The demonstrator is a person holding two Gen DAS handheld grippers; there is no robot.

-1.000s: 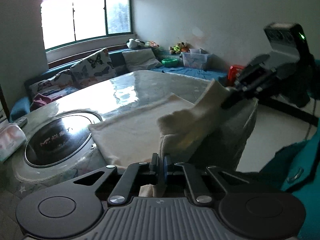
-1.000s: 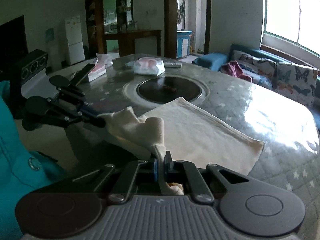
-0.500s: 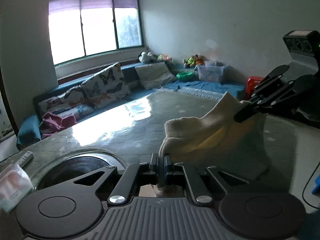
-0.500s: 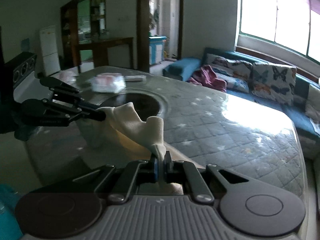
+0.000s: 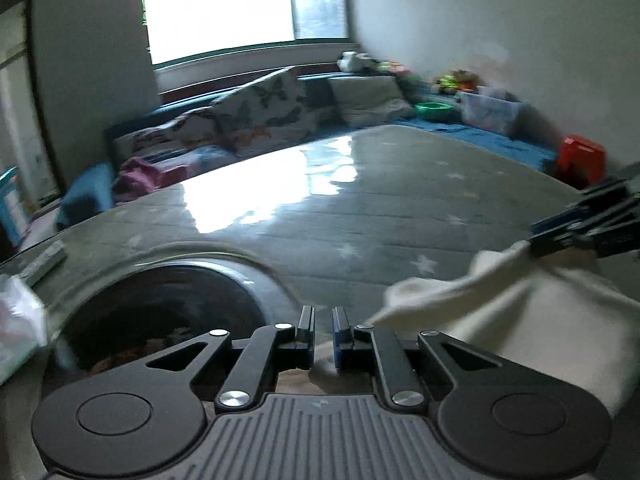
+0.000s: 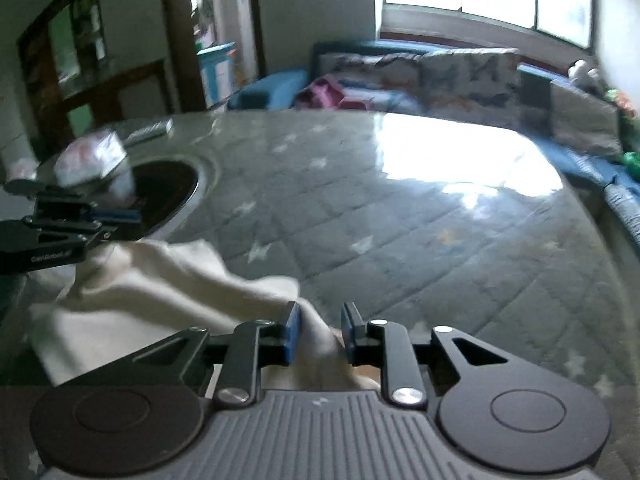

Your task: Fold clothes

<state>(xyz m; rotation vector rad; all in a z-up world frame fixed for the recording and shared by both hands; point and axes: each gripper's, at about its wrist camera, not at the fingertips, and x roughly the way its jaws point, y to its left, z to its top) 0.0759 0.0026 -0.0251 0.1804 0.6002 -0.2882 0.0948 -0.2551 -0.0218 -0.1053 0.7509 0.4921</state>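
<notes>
Lay bunched on the grey star-quilted tabletop: cream soft-knit garment, long axis spanning both tools. Stood parted, gripping nothing: left gripper, cloth rightward; right gripper, cloth between its fingers, nearer the bulk.

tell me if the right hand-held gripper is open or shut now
Open. In the right wrist view the right hand-held gripper shows a clear gap between its fingers; the cream cloth lies loose between them, not pinched.
</notes>
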